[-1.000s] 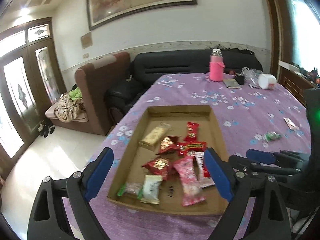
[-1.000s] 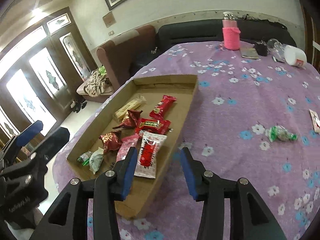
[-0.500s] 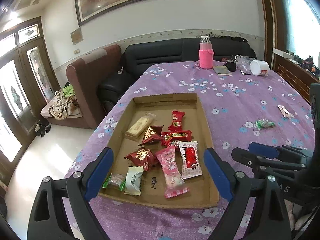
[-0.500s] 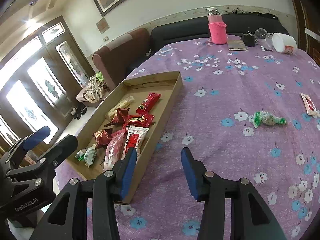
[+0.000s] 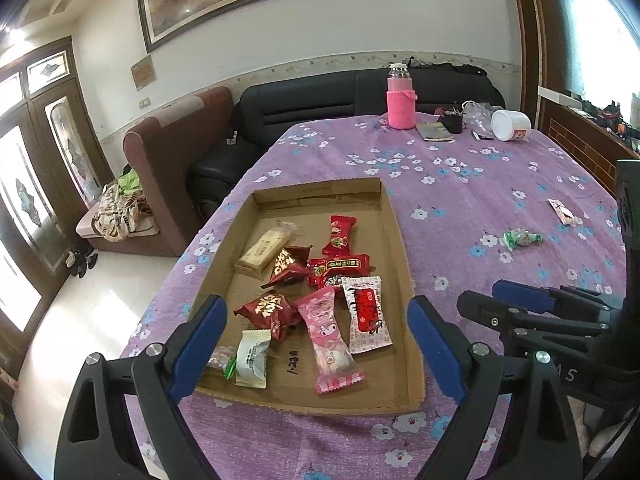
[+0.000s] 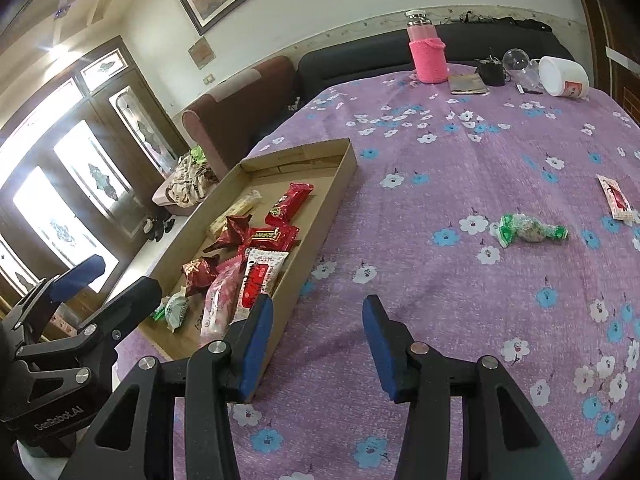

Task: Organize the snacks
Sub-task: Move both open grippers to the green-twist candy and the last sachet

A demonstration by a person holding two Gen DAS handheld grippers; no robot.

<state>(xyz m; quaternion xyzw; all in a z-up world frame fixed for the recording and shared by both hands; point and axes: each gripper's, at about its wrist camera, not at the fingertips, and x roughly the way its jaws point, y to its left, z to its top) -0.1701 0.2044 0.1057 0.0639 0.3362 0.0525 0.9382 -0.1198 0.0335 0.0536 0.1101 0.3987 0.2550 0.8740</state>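
Observation:
A shallow cardboard tray (image 5: 394, 224) (image 6: 332, 196) lies on the purple flowered tablecloth and holds several wrapped snacks, red, pink, white and tan. A green-wrapped candy (image 5: 521, 237) (image 6: 530, 231) and a small red-and-white packet (image 5: 563, 211) (image 6: 616, 200) lie loose on the cloth to the right of the tray. My left gripper (image 5: 316, 344) is open and empty, held above the tray's near end. My right gripper (image 6: 316, 344) is open and empty, above the cloth just right of the tray's near corner.
At the table's far end stand a pink-sleeved bottle (image 5: 401, 100) (image 6: 427, 50), a white tub on its side (image 5: 511, 125) (image 6: 564, 78), a small booklet and a dark cup. A brown armchair and black sofa stand beyond the table's left and far edges.
Both grippers have drawn back and up from the tray, so more of the table shows. The right gripper has also swung right, off the tray and over the cloth. Both stayed open.

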